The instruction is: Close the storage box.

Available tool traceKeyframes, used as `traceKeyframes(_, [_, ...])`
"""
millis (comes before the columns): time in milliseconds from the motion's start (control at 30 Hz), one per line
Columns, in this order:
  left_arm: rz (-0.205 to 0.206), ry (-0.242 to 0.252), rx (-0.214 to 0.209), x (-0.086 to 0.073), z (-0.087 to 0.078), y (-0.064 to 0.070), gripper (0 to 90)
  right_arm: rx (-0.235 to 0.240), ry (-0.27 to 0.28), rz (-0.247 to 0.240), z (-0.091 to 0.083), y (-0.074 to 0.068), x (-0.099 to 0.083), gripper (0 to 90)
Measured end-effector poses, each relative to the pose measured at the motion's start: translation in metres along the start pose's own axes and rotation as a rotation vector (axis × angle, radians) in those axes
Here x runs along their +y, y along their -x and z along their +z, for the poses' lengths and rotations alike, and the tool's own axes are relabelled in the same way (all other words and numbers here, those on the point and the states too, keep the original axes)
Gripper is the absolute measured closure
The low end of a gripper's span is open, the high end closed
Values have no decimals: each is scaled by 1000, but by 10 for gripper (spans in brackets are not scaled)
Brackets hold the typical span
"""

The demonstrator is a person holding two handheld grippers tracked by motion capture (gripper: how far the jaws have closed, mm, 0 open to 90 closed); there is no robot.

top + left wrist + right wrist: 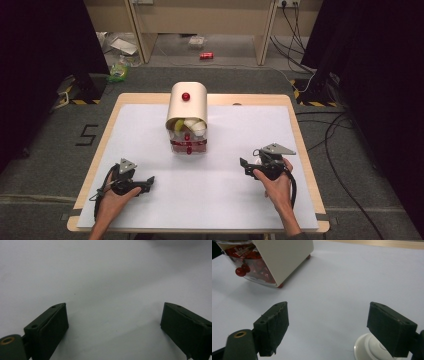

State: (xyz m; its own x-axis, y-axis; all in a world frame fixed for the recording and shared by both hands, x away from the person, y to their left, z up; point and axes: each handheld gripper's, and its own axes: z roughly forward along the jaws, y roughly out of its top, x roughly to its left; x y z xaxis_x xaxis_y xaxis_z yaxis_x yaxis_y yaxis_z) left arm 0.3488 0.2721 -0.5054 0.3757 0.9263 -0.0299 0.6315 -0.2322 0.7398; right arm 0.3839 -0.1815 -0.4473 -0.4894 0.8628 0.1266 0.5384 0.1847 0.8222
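White sheet (150,135) covered nearly the whole tabletop, with bare wood showing only as a thin border. My left gripper (148,183) sat low near the front-left corner with its jaws spread wide and nothing between them. Around it the sheet lay bare, so I had free room there toward the front edge and the middle.

The box (187,112) stood at the middle of the tabletop toward the far edge: a cream curved cover with a red knob (186,96) on top, over a clear lower part packed with red items, a second red knob (189,150) at its near face. I judged the cover stiff and smooth, likely slippery on its flat sides, and the clear part perhaps fragile. The knobs looked the surest hold; they were small, so my jaws would need centring.

My right gripper (242,163) sat near the right edge, jaws apart and empty. A white disc (369,350) lay on the sheet just beside one jaw; whether they touched I could not tell. Between that gripper and the box the sheet was open.
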Motion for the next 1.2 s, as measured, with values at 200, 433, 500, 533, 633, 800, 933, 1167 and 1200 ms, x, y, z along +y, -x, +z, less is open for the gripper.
traceKeyframes(200, [0, 0, 0, 0, 0, 0, 67, -11, -13, -6, -3, 4, -6, 168])
traceKeyframes(433, [0, 0, 0, 0, 0, 0, 67, -21, -14, -5, -10, 9, -11, 163])
traceKeyframes(500, [0, 0, 0, 0, 0, 0, 67, -30, -16, 2, -12, 9, -12, 163])
traceKeyframes(533, [0, 0, 0, 0, 0, 0, 67, -34, -15, 7, -13, 10, -13, 164])
traceKeyframes(633, [0, 0, 0, 0, 0, 0, 67, -41, -17, 7, -17, 12, -15, 163])
traceKeyframes(800, [1, 0, 0, 0, 0, 0, 67, -53, -19, 8, -24, 15, -20, 161])
traceKeyframes(933, [1, 0, 0, 0, 0, 0, 67, -66, -26, -3, -29, 16, -23, 161])
traceKeyframes(1167, [1, 0, 0, 0, 0, 0, 67, -87, -32, -17, -37, 16, -29, 163])
traceKeyframes(1200, [1, 0, 0, 0, 0, 0, 67, -90, -33, -21, -38, 17, -29, 163])
